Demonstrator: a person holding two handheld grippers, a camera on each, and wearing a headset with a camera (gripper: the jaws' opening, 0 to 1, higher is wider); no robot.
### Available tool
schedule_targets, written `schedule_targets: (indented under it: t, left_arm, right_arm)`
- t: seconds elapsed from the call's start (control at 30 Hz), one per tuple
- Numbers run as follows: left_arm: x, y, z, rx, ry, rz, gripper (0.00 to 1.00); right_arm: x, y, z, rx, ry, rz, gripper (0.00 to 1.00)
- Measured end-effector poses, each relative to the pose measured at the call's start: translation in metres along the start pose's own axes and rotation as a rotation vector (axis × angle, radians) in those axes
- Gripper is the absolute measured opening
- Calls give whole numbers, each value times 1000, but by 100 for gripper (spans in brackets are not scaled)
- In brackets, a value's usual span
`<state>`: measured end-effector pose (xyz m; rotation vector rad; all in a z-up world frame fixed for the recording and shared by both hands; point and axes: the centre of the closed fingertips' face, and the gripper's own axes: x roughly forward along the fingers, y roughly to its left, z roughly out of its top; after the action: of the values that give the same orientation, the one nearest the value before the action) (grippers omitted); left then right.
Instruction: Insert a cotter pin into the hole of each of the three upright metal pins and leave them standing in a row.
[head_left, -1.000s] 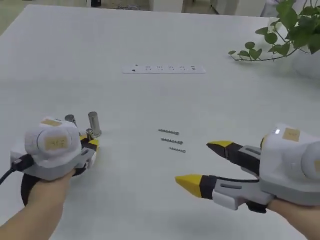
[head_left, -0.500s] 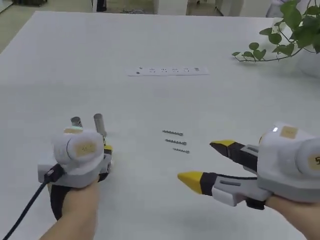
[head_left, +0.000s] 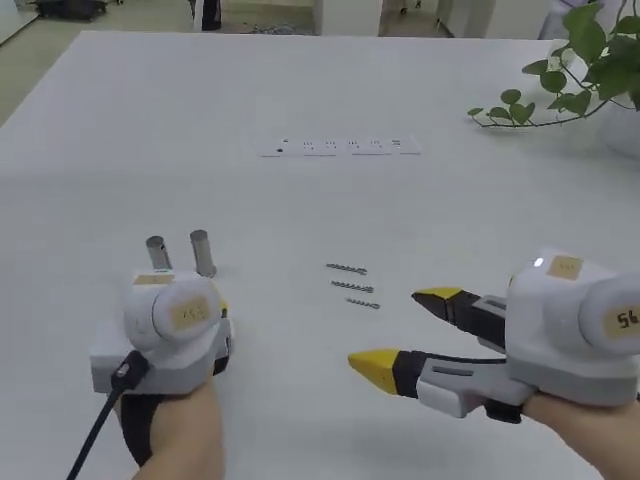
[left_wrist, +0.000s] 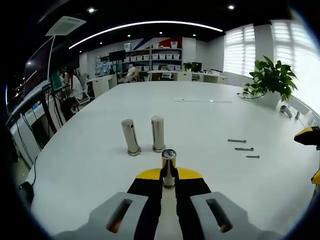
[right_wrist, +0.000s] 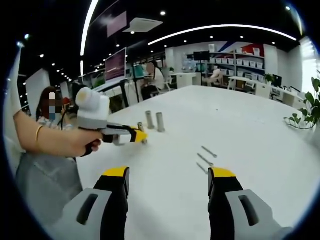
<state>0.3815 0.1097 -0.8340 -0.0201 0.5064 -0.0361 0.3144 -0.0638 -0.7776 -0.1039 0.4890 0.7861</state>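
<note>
White tabletop (head_left: 450, 205), wide and mostly bare. Left hand-held gripper (left_wrist: 168, 173) has its yellow-tipped jaws pressed onto one metal pin (left_wrist: 168, 165) and pinches it low on the shaft, with the pin upright and its shiny top sticking out above the jaws. Can't tell whether that pin's base touches the tabletop, since the jaws hide it. Two more metal pins stand upright just past it, left one (head_left: 156, 253) and right one (head_left: 202, 252), close beside each other but apart. In the left gripper view the left one leans a little, which may be the lens. Held pin sits nearer the person than those two, roughly in line with the right one.

Right hand-held gripper (head_left: 384, 328) is low over the tabletop on the person's right, jaws spread wide with nothing between them, tips pointing left toward the middle of the tabletop.

Three cotter pins lie flat between the two grippers, stacked as a short column: far one (head_left: 347, 268), middle one (head_left: 352, 286), near one (head_left: 362, 302). All are loose on the tabletop, none in a pin hole, and they lie just ahead of the right gripper's tips.

White power strip (head_left: 340, 147) lies flat further back. Green plant (head_left: 585, 60) is at the far right corner.
</note>
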Motion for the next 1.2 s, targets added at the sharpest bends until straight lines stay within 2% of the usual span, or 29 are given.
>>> schedule_targets:
  t: [0.23,0.43,0.47,0.67,0.73,0.83,0.93,1.2]
  left_arm:
    - [-3,1,-6,-18,9,28,7]
    - [-4,0,-7,-3,6,35,7]
    - [-5,0,-8,14,6,38,7]
    - [-4,-1,-11,2,0,36,7]
    - [-4,-1,-10,33,-2,41,7]
    - [-4,0,-10,-3,-3,45,7]
    - [-4,0,-10,10,-4,43,7]
    - [-2,1,-10,-17,7,30,8]
  right_arm:
    - [-1,1,0,2,-3,8,65]
    - [-2,0,0,8,-4,7,65]
    - [-2,0,-1,7,-4,6,65]
    - [-2,1,-2,9,-3,5,65]
    - [-2,1,-2,12,-4,5,65]
    - [-2,1,-3,15,-4,5,65]
    - [-2,0,-3,17,-4,3,65]
    - [-2,-1,-4,21,-3,1,65]
